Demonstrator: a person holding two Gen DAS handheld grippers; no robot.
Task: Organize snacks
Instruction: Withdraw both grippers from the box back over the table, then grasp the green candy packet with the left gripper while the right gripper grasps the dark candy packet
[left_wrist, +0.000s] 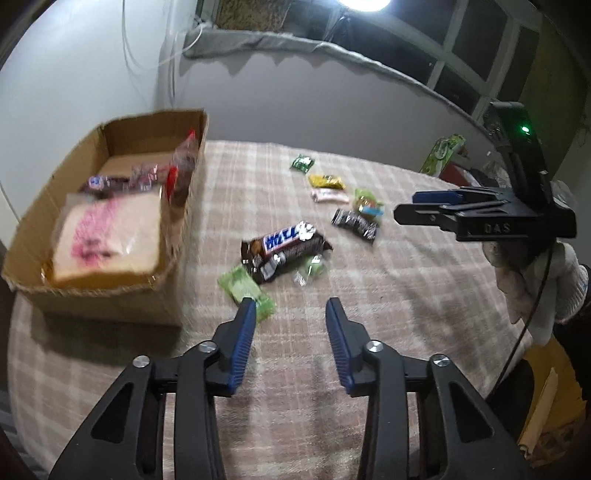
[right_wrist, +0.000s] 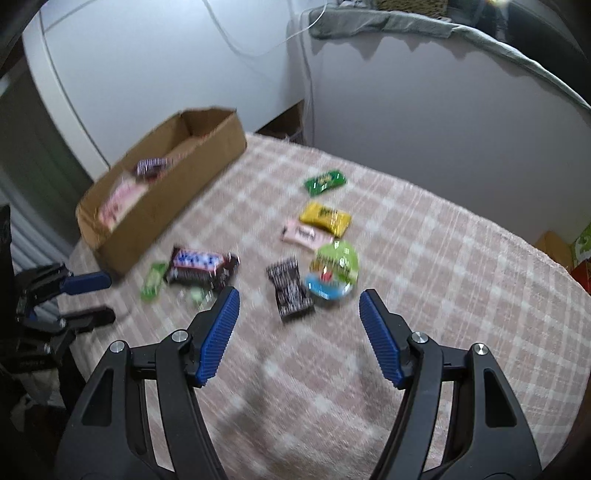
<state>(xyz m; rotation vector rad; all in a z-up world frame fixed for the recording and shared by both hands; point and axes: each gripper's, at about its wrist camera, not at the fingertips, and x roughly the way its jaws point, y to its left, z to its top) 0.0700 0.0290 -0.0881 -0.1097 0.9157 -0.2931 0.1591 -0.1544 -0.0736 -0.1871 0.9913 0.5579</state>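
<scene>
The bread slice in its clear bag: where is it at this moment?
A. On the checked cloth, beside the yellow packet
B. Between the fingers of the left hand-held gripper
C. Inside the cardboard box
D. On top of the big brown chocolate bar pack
C: the bagged bread slice lies inside the open cardboard box, at its near end, while the left hand-held gripper is open and holds nothing.

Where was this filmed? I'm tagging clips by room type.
Probably a room in a home, not a lab: a table with a plaid cloth, a cardboard box of snacks, a cloth-draped windowsill under night-dark panes.
</scene>
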